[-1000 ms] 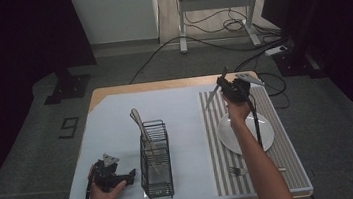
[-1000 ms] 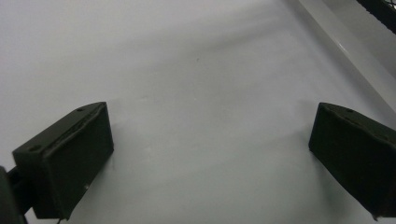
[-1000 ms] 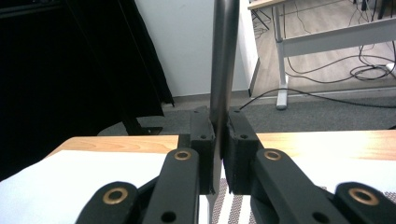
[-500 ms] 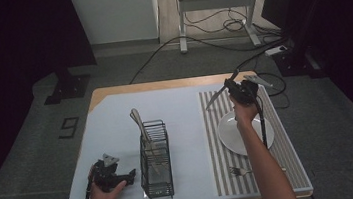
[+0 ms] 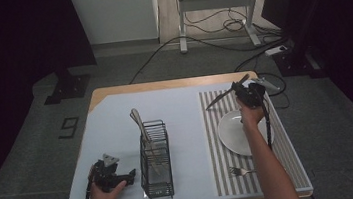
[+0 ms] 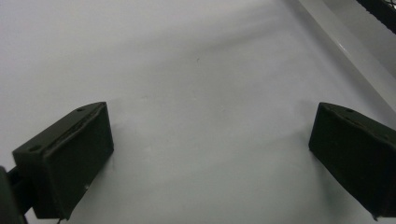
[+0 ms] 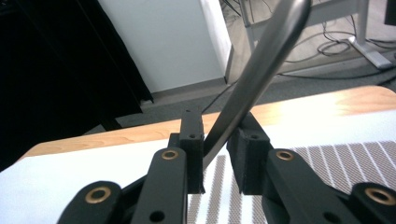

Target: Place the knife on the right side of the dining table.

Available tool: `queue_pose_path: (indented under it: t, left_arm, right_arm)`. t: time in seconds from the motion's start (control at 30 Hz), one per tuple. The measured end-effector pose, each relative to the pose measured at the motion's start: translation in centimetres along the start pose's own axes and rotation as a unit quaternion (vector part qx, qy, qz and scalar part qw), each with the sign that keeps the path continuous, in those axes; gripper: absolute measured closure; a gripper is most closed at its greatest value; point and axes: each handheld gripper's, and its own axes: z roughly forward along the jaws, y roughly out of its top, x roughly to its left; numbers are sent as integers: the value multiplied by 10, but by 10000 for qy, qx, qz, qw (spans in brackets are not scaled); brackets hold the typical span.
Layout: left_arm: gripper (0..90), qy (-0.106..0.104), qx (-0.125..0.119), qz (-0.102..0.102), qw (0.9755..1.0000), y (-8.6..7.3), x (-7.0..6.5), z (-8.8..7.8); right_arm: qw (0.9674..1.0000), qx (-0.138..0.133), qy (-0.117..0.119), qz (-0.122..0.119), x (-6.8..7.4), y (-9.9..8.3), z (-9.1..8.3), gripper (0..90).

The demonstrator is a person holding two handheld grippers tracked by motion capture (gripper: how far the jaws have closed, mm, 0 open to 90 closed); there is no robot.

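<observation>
My right gripper (image 5: 244, 93) hovers over the far end of the striped placemat (image 5: 293, 166), just beyond the white plate (image 5: 234, 135). A long metal knife (image 5: 219, 99) lies slanted between its jaws and points left. In the right gripper view the knife's handle (image 7: 261, 70) crosses the narrow gap of the right gripper (image 7: 219, 154) and touches both pads. These jaws have just been opening a little, with the knife still between them. My left gripper (image 5: 132, 176) rests on the pale mat at the near left, open. In the left gripper view its fingers (image 6: 70, 158) stand wide apart over bare mat.
A black wire caddy (image 5: 158, 182) stands mid-table just right of the left gripper, with pale utensils (image 5: 139, 124) leaning out of it. A fork (image 5: 240, 171) lies on the striped placemat near the front edge. Cables run from both grippers.
The right hand has carried the knife to the right and slightly down, toward the far right of the striped mat. The left hand has stayed put.
</observation>
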Motion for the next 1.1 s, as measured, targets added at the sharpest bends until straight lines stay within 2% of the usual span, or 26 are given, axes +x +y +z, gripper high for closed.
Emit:
queue_pose_path:
  t: [0.3, 0.73, 1.1]
  left_arm:
    - [0, -1, -2, -3, 10000, 0, 0, 0]
    - [0, 0, -5, -7, 10000, 0, 0, 0]
    - [0, 0, -4, -8, 10000, 0, 0, 0]
  right_arm:
    - [9998, 46, -89, 145, -11, -5, 0, 732]
    - [9972, 286, -339, 595, -38, -16, 2, 671]
    - [9943, 495, -499, 807, -45, -20, 4, 639]
